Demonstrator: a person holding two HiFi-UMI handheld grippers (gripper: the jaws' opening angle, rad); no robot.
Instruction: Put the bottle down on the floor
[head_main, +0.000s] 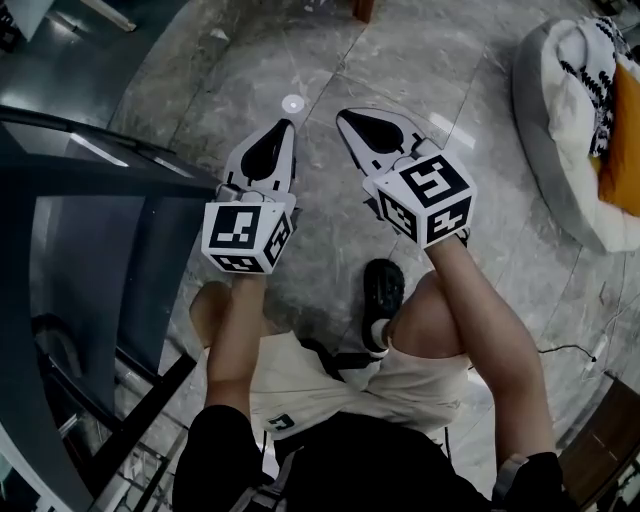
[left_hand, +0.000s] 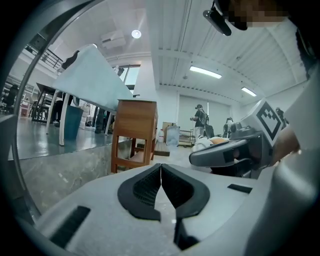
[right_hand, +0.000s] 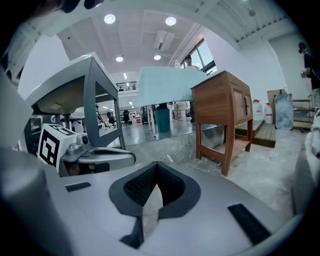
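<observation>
Over the grey stone floor (head_main: 320, 230), near a wooden stand (right_hand: 220, 107), the left gripper (head_main: 285, 125) and right gripper (head_main: 347, 117) hover side by side, both with jaws pressed together on nothing. I cannot spot the bottle.

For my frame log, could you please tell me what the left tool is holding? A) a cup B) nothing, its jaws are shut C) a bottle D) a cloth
B: in the left gripper view the left tool has its jaws meeting at their tips, with nothing between them.
</observation>
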